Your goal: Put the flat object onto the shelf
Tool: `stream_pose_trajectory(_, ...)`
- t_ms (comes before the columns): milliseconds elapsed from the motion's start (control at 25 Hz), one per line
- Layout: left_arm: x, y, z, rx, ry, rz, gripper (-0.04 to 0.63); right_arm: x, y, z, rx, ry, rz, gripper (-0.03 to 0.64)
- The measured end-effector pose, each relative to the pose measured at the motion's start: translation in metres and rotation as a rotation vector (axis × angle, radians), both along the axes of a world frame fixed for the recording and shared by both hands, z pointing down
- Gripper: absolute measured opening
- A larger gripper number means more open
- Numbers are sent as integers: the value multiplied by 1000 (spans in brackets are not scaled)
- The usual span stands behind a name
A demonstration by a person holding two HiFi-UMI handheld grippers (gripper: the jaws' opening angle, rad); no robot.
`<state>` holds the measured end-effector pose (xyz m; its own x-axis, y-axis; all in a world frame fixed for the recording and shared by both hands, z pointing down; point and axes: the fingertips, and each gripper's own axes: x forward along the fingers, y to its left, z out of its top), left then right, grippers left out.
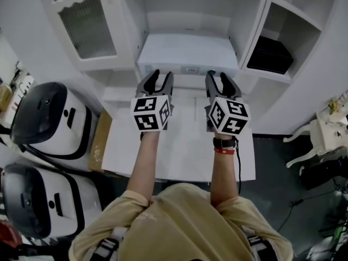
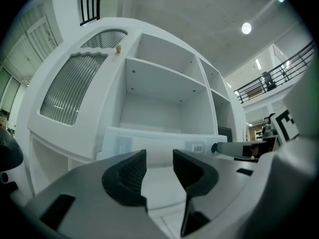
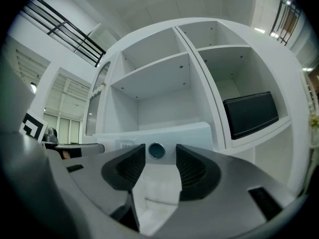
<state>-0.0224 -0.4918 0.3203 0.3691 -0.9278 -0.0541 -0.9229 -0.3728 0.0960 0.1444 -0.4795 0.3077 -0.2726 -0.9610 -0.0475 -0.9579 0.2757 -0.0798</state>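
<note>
A flat white box point(image 1: 187, 52) lies on the middle shelf of the white cabinet point(image 1: 136, 15), with a small label on its front edge. It shows as a pale slab in the left gripper view point(image 2: 149, 142) and in the right gripper view point(image 3: 169, 135), where a small round dark spot sits on its front. My left gripper point(image 1: 161, 76) and right gripper point(image 1: 217, 77) hover side by side just before that front edge, over the white table point(image 1: 179, 151). The left gripper point(image 2: 159, 159) and right gripper point(image 3: 160, 157) are both open with nothing between the pads.
A black box point(image 1: 270, 54) fills the compartment to the right point(image 3: 250, 114). A ribbed glass door point(image 1: 87, 23) closes the left cupboard. Two white and black machines point(image 1: 49, 116) stand left of the table beside a cardboard piece point(image 1: 99, 140). A white chair point(image 1: 321, 135) stands at the right.
</note>
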Motion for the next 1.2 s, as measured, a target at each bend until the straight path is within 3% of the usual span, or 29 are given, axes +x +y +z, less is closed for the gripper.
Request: stream_pose_trajectory(1200,4,-64,-4,-7,33,9,178,5,-60,-5,9,-15,8,212)
